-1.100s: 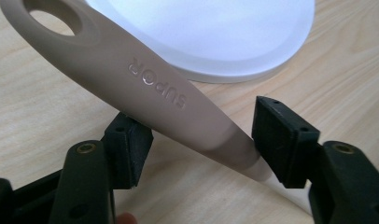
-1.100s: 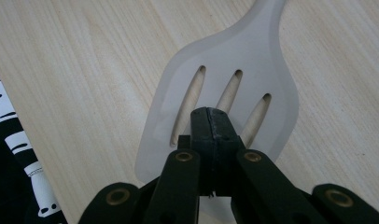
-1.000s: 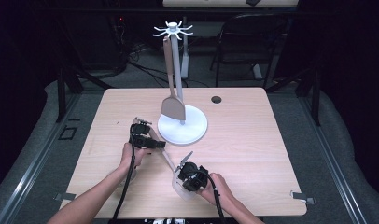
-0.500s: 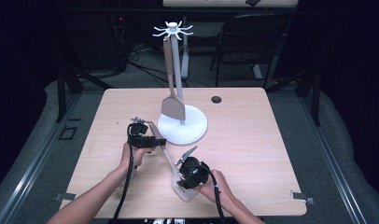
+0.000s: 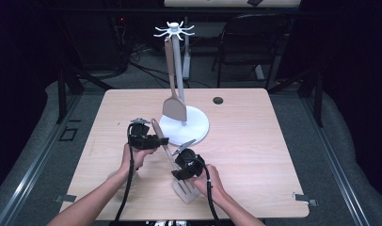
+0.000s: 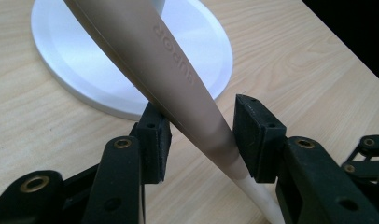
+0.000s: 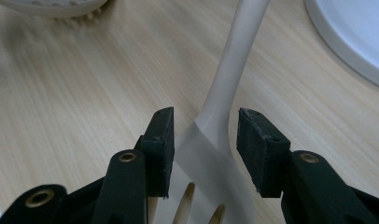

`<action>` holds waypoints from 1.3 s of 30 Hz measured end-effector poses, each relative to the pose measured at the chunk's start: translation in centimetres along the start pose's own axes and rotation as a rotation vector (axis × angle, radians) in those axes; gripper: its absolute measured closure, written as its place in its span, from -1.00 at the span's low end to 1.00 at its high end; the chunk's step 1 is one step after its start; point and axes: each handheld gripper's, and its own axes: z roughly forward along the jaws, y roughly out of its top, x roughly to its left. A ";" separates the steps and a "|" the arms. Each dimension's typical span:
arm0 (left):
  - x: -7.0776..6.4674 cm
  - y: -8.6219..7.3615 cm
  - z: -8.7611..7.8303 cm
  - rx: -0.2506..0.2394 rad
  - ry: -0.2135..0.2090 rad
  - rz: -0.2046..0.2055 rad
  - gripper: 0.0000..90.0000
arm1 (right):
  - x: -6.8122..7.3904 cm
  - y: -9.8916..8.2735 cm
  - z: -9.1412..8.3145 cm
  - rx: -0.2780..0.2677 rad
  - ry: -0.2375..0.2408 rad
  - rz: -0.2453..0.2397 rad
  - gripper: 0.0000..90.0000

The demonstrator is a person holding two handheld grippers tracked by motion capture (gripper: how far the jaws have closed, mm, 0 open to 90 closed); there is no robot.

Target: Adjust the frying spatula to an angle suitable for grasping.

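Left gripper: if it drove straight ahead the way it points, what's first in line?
Probably the brown handle of the slotted spatula, already crossing between the left gripper jaws. Past that, the round white base of the utensil stand; depth is unclear.

The light wooden bench [image 5: 255, 141] carries one white rack with a round base and a hooked top [image 5: 191, 123]. Spatulas number two: one brown flat spatula hanging from the rack [image 5: 174, 109], and one slotted spatula with a brown handle and white blade [image 5: 166, 153] lying low over the bench. One white ribbed piece [image 7: 52, 9], partly seen, sits at the bench's near side. One small dark round hole [image 5: 218, 100] marks the bench top. Two black two-jaw tools are present, one left tool [image 5: 162, 140] and one right tool [image 5: 179, 173].
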 end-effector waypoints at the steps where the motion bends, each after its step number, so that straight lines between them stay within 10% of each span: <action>1: -0.2 0.0 -0.1 -0.005 0.001 0.001 0.28 | 0.0 0.1 0.1 -0.008 -0.004 0.006 0.27; 16: -1.9 -0.3 -1.2 -0.096 -0.036 0.070 0.25 | -0.8 0.1 0.1 -0.098 0.006 0.064 0.65; 39: -3.2 -1.7 0.2 -0.033 -0.089 0.091 0.44 | -1.2 -0.2 -0.4 -0.118 0.002 0.093 0.66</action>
